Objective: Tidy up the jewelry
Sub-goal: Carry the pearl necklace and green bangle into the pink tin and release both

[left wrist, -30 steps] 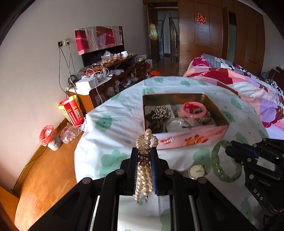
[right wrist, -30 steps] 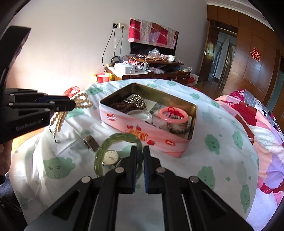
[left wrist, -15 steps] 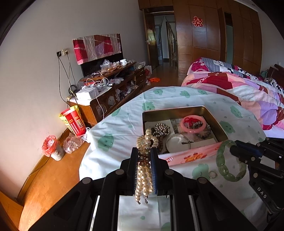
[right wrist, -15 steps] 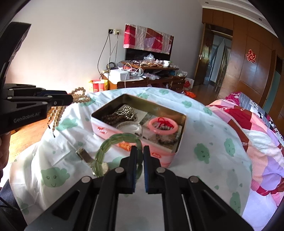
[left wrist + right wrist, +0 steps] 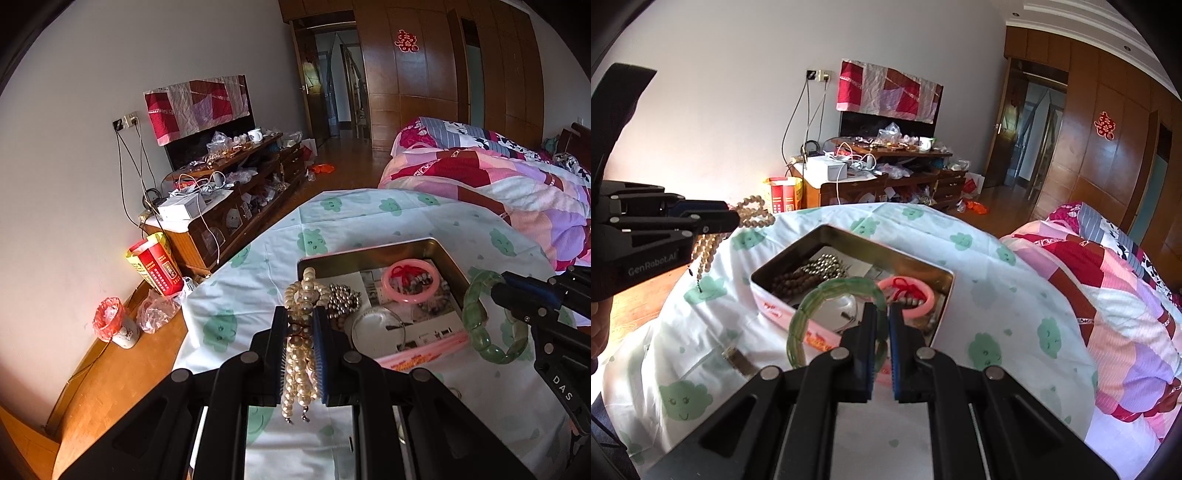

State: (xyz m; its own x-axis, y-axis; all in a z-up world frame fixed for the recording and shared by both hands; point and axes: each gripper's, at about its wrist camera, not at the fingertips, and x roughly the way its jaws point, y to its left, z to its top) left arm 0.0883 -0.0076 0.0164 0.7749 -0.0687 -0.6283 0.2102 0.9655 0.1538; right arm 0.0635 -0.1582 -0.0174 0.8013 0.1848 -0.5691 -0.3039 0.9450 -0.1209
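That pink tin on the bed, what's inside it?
The tin holds a pink bangle tied with red cord, shiny metallic beads, brown beads, a round silvery piece and paper lining. Anything beneath them is hidden.

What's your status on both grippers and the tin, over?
Left gripper shut on pearl strand, short of the tin. Right gripper shut on green bangle, above tin's near wall. Nothing blocking the tin; it already holds a pink bangle.
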